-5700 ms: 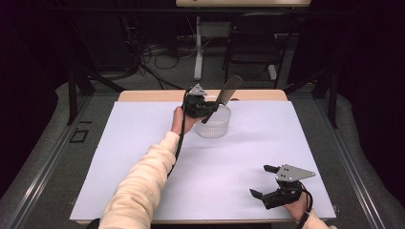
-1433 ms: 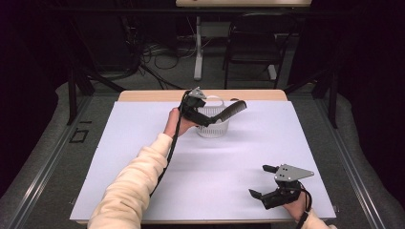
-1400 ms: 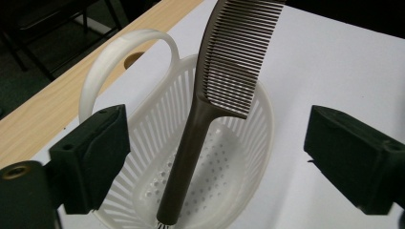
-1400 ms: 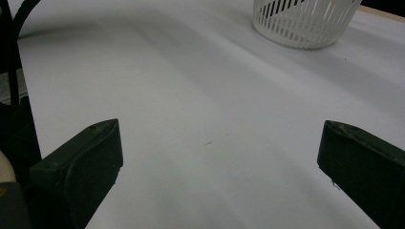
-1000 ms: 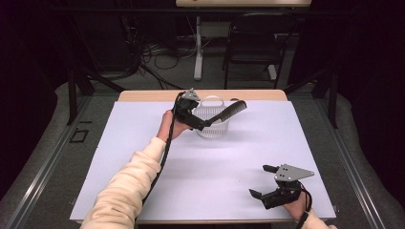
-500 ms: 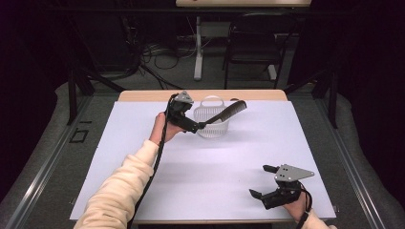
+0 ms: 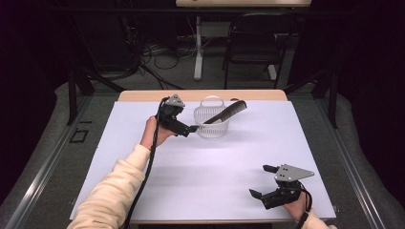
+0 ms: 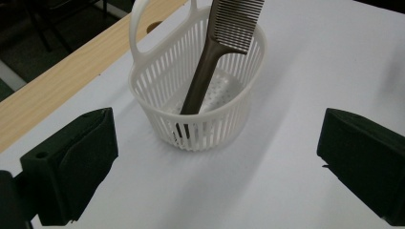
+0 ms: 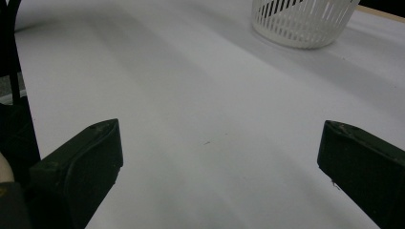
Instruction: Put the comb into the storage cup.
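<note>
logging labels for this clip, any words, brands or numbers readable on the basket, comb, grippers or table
None can be read.
Basket: plain white slats, no label.
Comb: plain brown, no brand showing.
Left gripper and right gripper: black, with grey plates, no marks legible.
Table: bare white sheet, no writing.

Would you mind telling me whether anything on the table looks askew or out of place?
The comb leans aslant in the white basket, handle end down inside, teeth poking out over the rim. The left gripper is open beside the basket. Nothing looks spilled or damaged.
</note>
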Available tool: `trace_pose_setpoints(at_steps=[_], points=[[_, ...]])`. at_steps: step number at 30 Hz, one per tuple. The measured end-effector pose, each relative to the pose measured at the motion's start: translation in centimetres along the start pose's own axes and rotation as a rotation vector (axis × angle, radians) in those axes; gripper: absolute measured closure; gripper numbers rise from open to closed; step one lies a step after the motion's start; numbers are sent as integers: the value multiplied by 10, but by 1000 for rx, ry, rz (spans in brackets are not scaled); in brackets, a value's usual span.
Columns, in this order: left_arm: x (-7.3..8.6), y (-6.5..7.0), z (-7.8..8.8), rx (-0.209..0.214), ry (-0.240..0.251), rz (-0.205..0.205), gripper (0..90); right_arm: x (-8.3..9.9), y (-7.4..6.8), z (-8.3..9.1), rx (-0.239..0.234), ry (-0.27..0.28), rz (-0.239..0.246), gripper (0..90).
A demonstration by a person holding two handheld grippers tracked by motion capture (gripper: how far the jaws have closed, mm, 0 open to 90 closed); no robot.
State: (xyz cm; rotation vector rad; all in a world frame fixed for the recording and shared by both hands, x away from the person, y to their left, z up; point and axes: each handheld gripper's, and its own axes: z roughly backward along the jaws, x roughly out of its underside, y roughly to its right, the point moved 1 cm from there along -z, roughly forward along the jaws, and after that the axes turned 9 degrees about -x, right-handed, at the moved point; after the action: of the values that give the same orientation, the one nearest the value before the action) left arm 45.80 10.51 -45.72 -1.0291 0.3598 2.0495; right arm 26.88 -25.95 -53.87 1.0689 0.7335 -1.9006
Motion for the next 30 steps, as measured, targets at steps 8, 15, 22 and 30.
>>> trace_pose_setpoints(at_steps=[8,15,22,30], points=[[13,1,13,-14,-13,6,0,0,0,0,2,0,-4,11],[24,2,26,-30,-28,9,0,0,0,0,8,7,-2,8],[35,4,40,-45,-30,19,0,-1,1,0,11,10,-4,2],[50,9,52,-58,-40,22,0,-1,0,0,13,7,-5,1]])
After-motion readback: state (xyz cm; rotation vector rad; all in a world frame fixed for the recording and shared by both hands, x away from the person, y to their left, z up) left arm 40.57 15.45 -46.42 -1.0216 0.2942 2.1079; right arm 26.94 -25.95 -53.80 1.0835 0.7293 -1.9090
